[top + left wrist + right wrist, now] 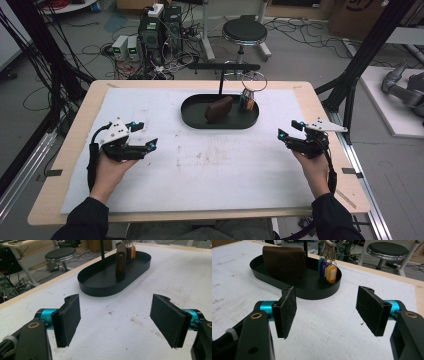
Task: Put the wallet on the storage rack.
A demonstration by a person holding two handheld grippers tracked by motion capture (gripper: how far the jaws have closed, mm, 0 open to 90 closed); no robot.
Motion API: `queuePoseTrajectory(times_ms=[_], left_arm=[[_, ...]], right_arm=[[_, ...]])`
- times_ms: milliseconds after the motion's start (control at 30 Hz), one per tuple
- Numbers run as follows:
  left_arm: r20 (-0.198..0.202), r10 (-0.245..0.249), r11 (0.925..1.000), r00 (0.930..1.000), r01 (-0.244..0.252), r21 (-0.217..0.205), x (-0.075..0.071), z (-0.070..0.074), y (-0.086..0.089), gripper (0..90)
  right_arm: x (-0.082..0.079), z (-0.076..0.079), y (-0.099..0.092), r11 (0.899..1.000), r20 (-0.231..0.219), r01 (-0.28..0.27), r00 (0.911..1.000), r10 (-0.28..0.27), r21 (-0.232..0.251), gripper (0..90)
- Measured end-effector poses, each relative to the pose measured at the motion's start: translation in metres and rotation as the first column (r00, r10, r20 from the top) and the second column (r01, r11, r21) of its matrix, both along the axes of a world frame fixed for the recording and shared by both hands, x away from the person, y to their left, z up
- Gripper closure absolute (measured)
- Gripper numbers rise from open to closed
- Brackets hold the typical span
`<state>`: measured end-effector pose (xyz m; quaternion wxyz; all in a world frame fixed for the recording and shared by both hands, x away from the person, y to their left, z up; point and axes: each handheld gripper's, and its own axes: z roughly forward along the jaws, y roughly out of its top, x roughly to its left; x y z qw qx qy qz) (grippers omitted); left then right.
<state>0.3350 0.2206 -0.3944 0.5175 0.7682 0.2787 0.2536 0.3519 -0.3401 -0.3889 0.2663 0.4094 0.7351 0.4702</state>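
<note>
Now left claw [145, 135] gaping wide, empty, low over white bench [200, 170]; right claw [291, 129] likewise wide, empty; brown pouch [218, 108] upright in black tray [192, 117], beside hanging key tags [328, 271], well apart from both.

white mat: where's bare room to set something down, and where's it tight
The white mat is bare between the left gripper and right gripper, both open with nothing between the jaws, and in front of the black tray. The strip left of the tray is bare too. It is crowded inside the tray: brown pouch, key tags, and a stand post.
</note>
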Motion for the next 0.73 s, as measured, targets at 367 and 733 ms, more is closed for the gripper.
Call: queuePoseTrajectory(times_ms=[367, 733], left_arm=[[-0.013, -0.004, 1.0000, 0.9999, 0.004, 0.002, 0.0030, -0.0029, -0.0066, 24.5], [-0.019, -0.006, 0.9999, 0.9998, 0.006, -0.014, 0.0063, -0.0047, -0.0035, 24.4]], right_arm=[[-0.0002, -0.0020, -0.0048, 1.000, -0.003, 0.001, 1.0000, -0.001, 0.002, 33.6], [0.0016, -0.0035, -0.0036, 1.000, -0.007, -0.007, 0.9999, 0.007, -0.008, 33.4]])
